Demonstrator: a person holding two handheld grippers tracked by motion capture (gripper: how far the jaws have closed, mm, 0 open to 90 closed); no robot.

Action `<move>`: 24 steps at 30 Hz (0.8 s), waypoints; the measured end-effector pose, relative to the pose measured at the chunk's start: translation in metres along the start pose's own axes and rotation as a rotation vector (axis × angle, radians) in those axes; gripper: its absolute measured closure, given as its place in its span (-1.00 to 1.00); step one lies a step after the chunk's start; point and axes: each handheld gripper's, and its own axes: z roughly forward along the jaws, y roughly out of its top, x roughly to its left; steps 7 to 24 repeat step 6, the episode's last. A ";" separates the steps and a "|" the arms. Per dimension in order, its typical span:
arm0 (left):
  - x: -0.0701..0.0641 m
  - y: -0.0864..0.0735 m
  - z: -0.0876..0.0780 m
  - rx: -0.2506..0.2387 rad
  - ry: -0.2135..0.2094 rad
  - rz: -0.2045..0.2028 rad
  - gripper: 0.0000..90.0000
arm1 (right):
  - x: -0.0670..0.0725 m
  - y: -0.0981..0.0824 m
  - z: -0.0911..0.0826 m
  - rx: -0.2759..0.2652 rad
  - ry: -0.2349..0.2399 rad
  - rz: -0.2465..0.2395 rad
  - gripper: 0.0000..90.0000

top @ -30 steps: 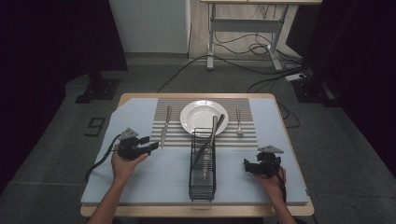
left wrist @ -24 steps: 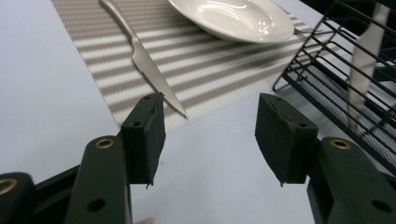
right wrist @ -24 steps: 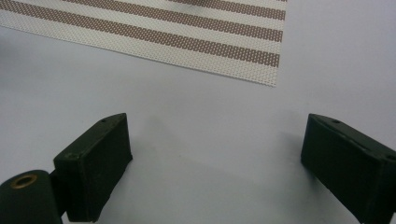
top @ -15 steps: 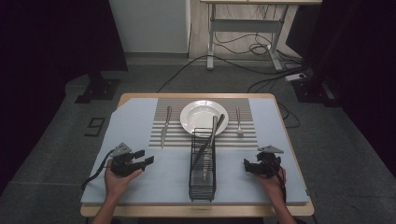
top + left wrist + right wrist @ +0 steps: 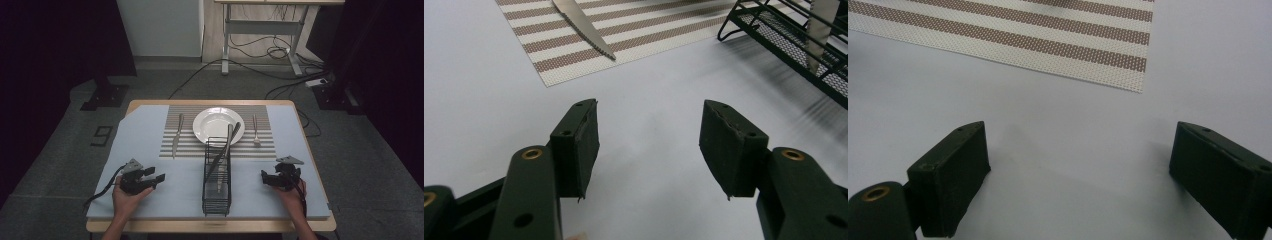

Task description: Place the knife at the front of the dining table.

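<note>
A pale blue surface (image 5: 145, 125) carries a striped placemat (image 5: 265, 145) with a white plate (image 5: 212, 122) in its middle, a knife (image 5: 177, 134) lying left of the plate and a fork (image 5: 255, 131) right of it; a black wire rack (image 5: 217, 192) stands in front of the plate, holding utensils that lean toward its rim. The left claw (image 5: 159, 178) rests low at the near left, jaws spread and holding nothing; the right claw (image 5: 264, 177), at the near right, is likewise spread wide over bare surface.

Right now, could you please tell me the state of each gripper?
Left gripper: open, holding nothing, above bare table.
Right gripper: open, holding nothing.
</note>
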 end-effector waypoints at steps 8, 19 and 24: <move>0.000 -0.001 0.002 0.010 0.014 0.010 -0.09 | 0.000 0.000 0.000 0.001 0.000 -0.003 -0.81; 0.000 -0.001 0.002 0.010 0.014 0.010 -0.09 | 0.000 0.000 0.000 0.001 0.000 -0.003 -0.81; 0.000 -0.001 0.002 0.010 0.014 0.010 -0.09 | 0.000 0.000 0.000 0.001 0.000 -0.003 -0.81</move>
